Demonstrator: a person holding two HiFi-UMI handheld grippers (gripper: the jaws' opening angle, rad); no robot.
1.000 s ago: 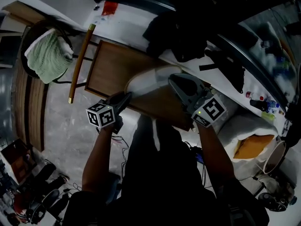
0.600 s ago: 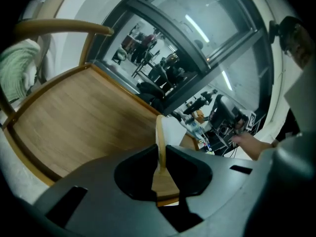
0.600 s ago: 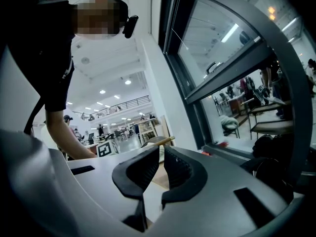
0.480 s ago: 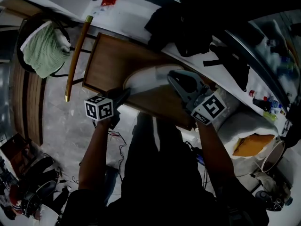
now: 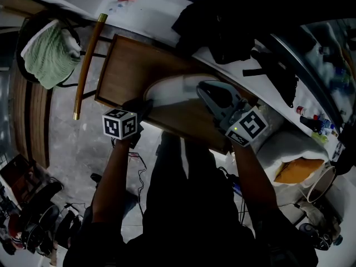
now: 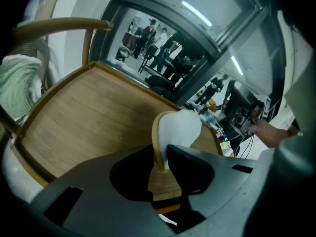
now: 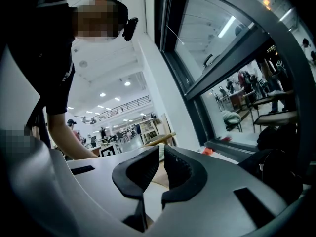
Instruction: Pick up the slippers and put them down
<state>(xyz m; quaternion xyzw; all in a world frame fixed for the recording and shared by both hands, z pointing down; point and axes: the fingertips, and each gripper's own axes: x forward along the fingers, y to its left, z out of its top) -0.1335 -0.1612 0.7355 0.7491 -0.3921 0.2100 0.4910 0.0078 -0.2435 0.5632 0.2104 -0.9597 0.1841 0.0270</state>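
Seen from the head camera looking steeply down, a brown wooden table (image 5: 125, 71) fills the middle of the scene, with the person's two forearms reaching in from its near edge. One slipper (image 5: 175, 89), white with a tan sole, stands on its long edge over the near half of the table, spanning the space between both tools; whether its lower edge rests on the tabletop cannot be made out. The left gripper (image 5: 140, 109) meets the slipper's end at the table's near left side, angled downward. Its own camera shows the jaws at a narrow setting with that end of the slipper between them, the tan sole against one pad and the white upper against the other. These jaws have just been opening, yet both pads appear to touch the slipper. The right gripper (image 5: 208, 93) lies nearly level over the table's near right side, at the slipper's other end. Its jaws are almost together, leaving only a thin slit with pale material in it that appears to be the slipper. Beyond the table's left edge a long wooden stick (image 5: 88, 65) lies, and past it sits a pale green cloth (image 5: 49, 54).
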